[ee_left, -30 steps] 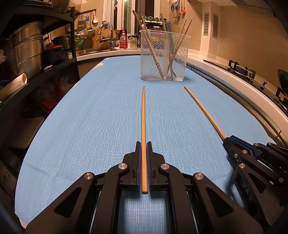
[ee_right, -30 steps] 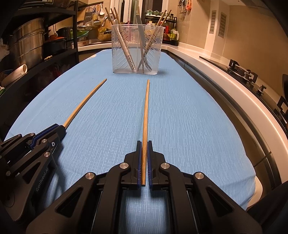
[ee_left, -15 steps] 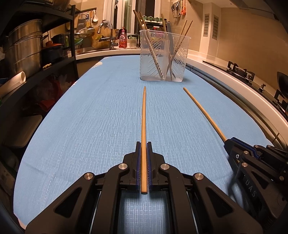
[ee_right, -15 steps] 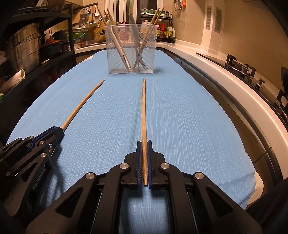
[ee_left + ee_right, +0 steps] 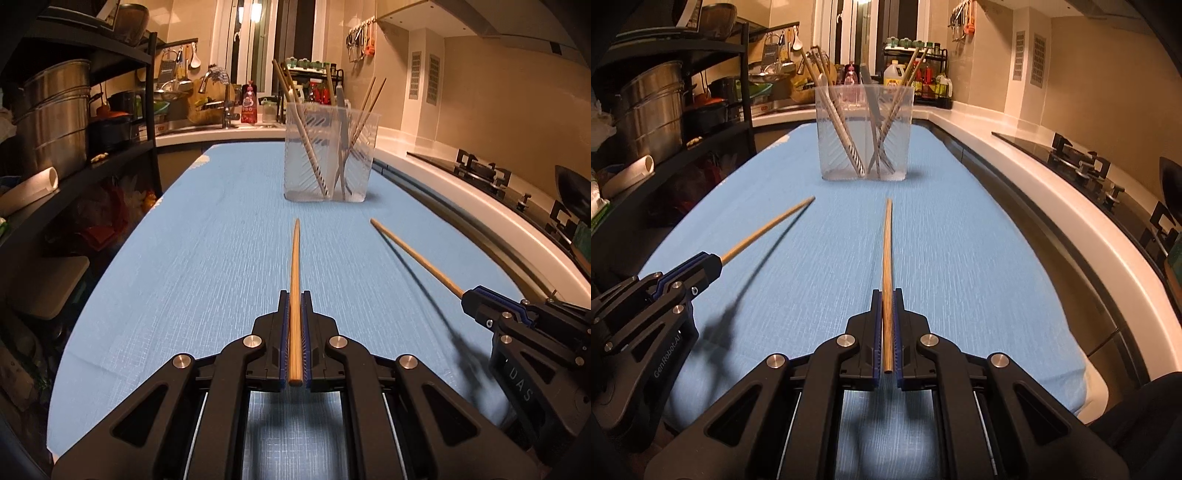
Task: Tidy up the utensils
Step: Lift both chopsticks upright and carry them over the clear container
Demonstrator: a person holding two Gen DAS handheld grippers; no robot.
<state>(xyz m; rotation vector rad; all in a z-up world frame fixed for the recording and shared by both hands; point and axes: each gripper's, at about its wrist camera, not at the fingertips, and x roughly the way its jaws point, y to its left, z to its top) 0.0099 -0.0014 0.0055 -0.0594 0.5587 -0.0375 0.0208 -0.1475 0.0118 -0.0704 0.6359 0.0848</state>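
Observation:
My left gripper [image 5: 294, 299] is shut on a wooden chopstick [image 5: 295, 266] and holds it above the blue cloth, tip pointing at the clear plastic utensil holder [image 5: 330, 162]. My right gripper [image 5: 885, 297] is shut on a second wooden chopstick [image 5: 886, 251], also raised and aimed at the holder [image 5: 864, 136]. The holder stands upright and has several chopsticks and metal utensils in it. Each gripper shows in the other's view: the right one [image 5: 466, 295] with its chopstick [image 5: 413, 254], the left one [image 5: 716, 260] with its chopstick [image 5: 768, 229].
A blue cloth [image 5: 221, 258] covers the table. A dark shelf with steel pots [image 5: 55, 118] runs along the left. A white counter with a gas hob [image 5: 1086, 166] runs along the right. A sink and bottles stand behind the holder.
Both grippers have lifted their chopsticks off the cloth and tilted up; shadows now show under the chopsticks. The holder stands as before.

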